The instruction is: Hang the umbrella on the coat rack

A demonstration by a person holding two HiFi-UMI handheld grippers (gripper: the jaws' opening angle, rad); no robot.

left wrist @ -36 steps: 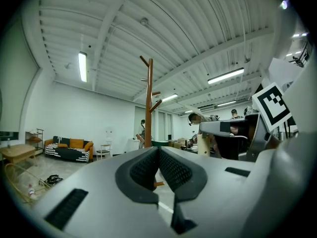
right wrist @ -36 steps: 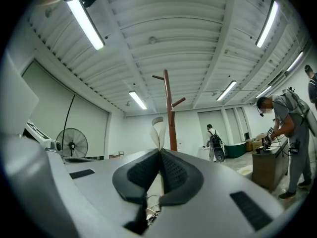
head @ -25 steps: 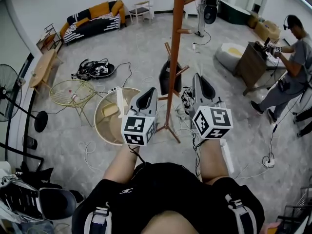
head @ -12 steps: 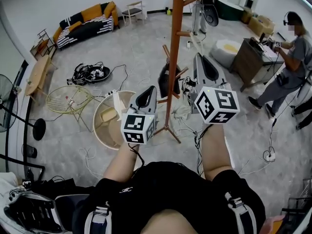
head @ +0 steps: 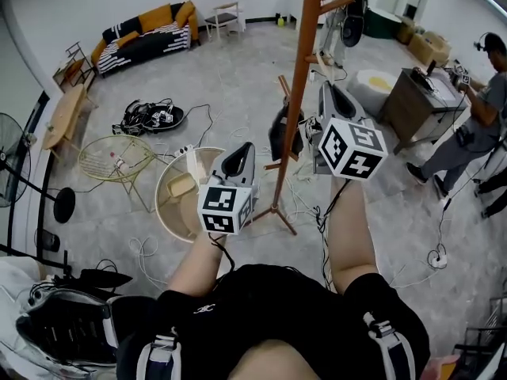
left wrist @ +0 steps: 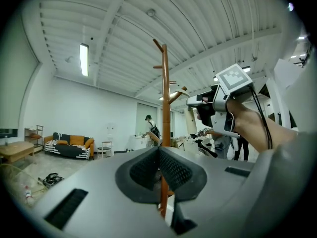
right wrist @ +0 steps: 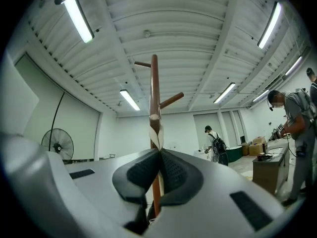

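The coat rack (head: 297,109) is a tall brown wooden pole with short angled pegs, right in front of me. My right gripper (head: 326,87) is raised just right of the pole, level with a middle peg. In the right gripper view its jaws (right wrist: 159,151) are shut on a pale strap (right wrist: 155,133) that stands up in front of the pole (right wrist: 154,93). A black folded shape (head: 285,131), apparently the umbrella, shows by the lower pegs. My left gripper (head: 240,147) is lower and left of the pole, shut on nothing (left wrist: 159,150).
A round pale table (head: 178,192) and a yellow wire table (head: 115,155) stand to the left, with cables on the floor. A person (head: 483,109) works at a wooden cabinet (head: 416,105) on the right. A striped sofa (head: 150,30) stands at the back.
My right gripper has risen and moved up along the pole, from near the lower pegs to a middle peg. The left gripper has stayed where it was.
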